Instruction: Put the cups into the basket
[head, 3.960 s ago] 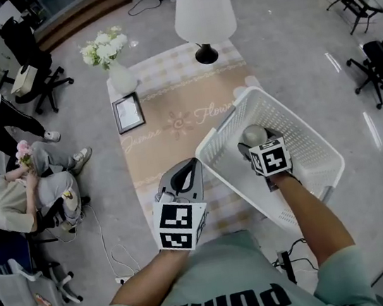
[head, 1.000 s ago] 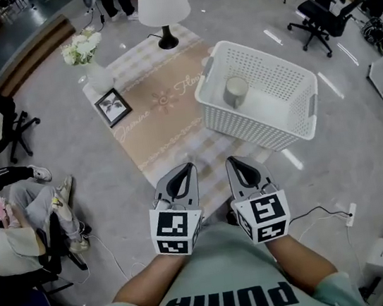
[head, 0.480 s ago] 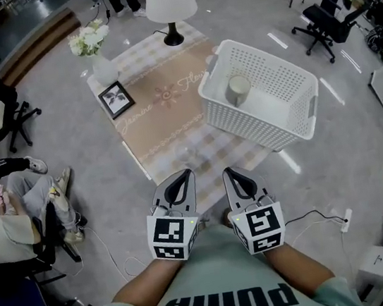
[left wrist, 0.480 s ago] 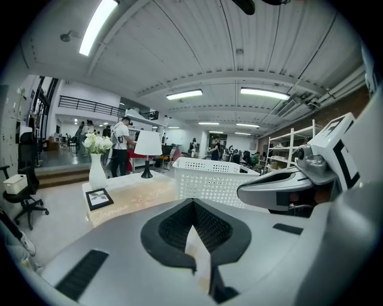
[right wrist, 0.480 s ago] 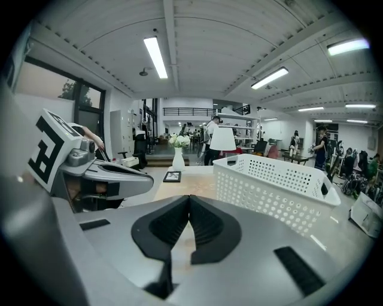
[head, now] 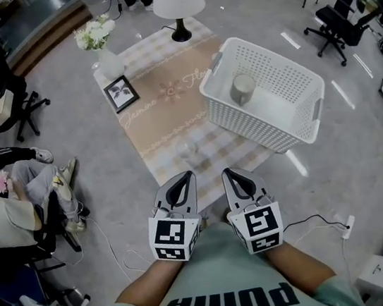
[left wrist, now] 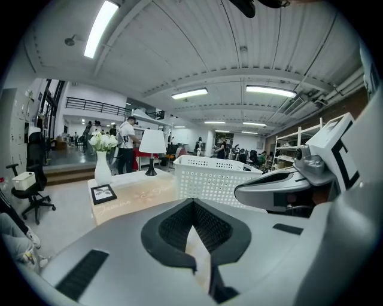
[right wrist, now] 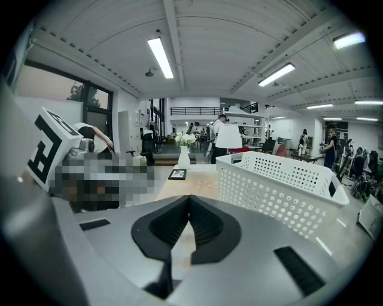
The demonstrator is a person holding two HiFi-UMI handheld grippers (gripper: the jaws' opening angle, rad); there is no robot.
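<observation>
The cup (head: 243, 90) stands in the basket (head: 284, 63), and the right hand-held gripper (head: 228, 173) that carried it has drawn back beside the left hand-held gripper (head: 187, 178). Both are shut and empty, so this cup looks done. The basket seems to overhang the desk's (head: 165, 117) right edge, and the near cloth and floor lie open.
</observation>
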